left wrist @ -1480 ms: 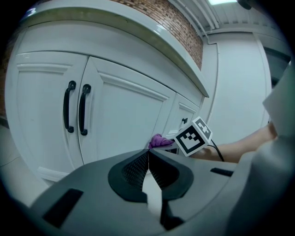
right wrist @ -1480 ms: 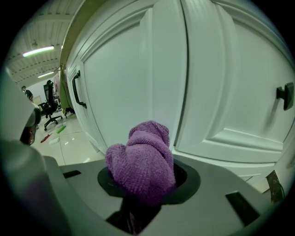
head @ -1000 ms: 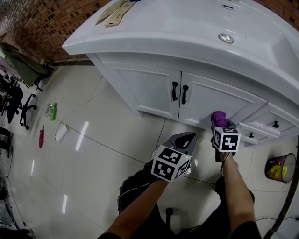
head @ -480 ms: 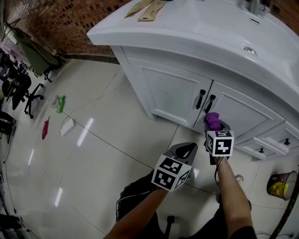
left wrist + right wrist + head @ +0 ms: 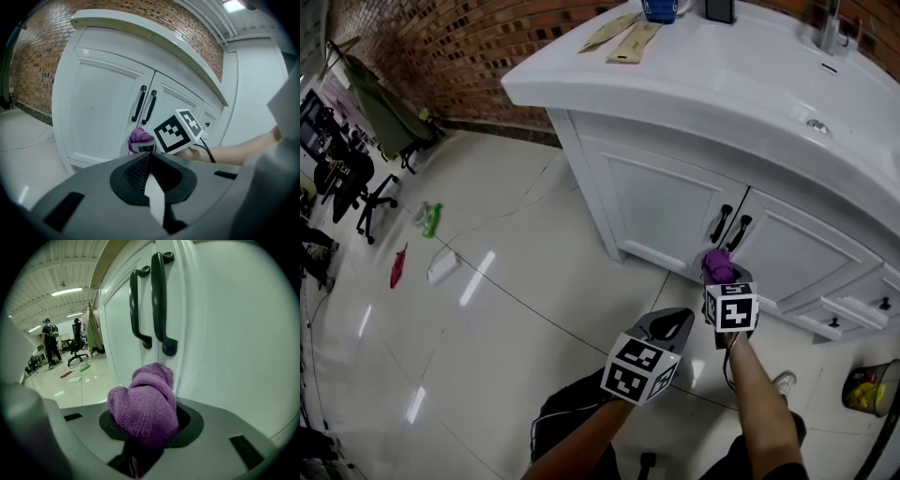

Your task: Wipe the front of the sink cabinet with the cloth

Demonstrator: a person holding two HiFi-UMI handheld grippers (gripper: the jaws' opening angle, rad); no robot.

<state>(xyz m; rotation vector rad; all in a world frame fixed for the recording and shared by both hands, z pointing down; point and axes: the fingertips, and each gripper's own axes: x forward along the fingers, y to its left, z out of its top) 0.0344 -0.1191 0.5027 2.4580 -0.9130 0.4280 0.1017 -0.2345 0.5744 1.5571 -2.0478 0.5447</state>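
Note:
The white sink cabinet (image 5: 666, 202) has two doors with black handles (image 5: 729, 225). My right gripper (image 5: 722, 277) is shut on a bunched purple cloth (image 5: 717, 264), held close to the doors just below the handles. In the right gripper view the purple cloth (image 5: 145, 406) bulges from the jaws under the two handles (image 5: 154, 305); whether it touches the door is unclear. My left gripper (image 5: 673, 322) hangs lower and left, away from the cabinet, shut with nothing in it. In the left gripper view the cloth (image 5: 139, 138) sits before the cabinet (image 5: 103, 108).
The white sink top (image 5: 750, 70) juts out above the doors. Drawers (image 5: 853, 309) lie right of the doors, a wire bin (image 5: 872, 389) on the floor beyond. Office chairs (image 5: 352, 192) and small litter (image 5: 431, 220) sit on the glossy tile floor far left.
The cloth in my right gripper has moved left along the cabinet front, from near the drawers to below the door handles. The head view swung right and the left gripper followed.

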